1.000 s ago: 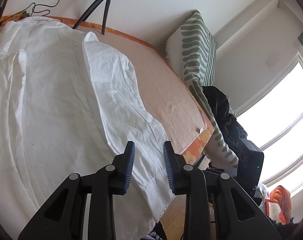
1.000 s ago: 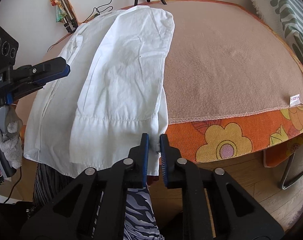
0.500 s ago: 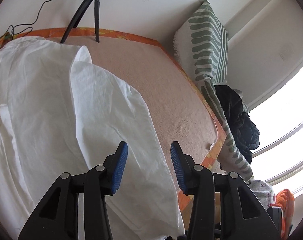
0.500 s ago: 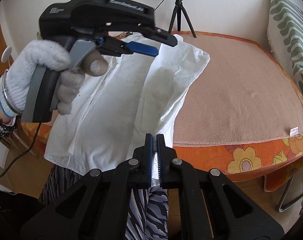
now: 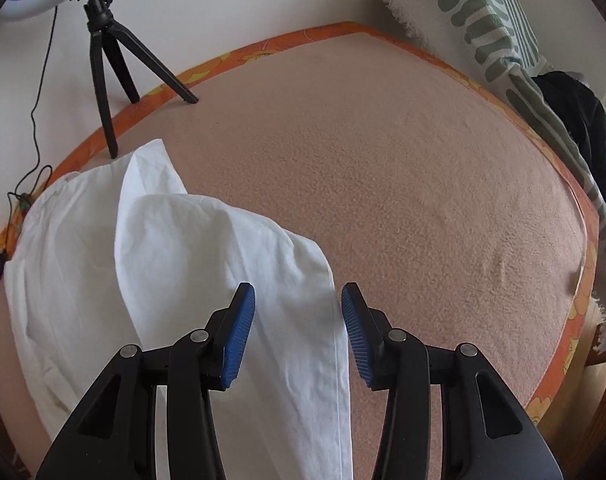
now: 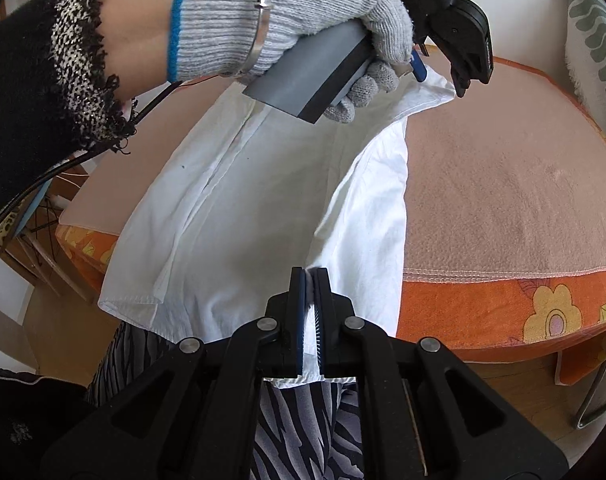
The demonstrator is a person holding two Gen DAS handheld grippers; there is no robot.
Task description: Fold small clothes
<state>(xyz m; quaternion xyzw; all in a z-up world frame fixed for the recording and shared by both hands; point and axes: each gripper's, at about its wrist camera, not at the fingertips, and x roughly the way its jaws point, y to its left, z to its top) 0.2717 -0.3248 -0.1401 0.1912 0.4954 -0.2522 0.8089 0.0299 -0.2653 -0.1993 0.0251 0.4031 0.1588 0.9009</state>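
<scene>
Pink blanket [image 5: 403, 184] under white shirt [image 5: 207, 256].

No text, brand, number or sign can be read in either view. Small pale lettering is printed on the black housing of the left hand-held gripper [image 6: 455, 76], near the top of the right wrist view, but it is too small and too sharply angled to be made out. The only other markings are patterns, not writing: yellow flowers are printed on the orange cloth [image 6: 503, 312], and green wavy stripes are printed on the cushion [image 5: 475, 12].
</scene>
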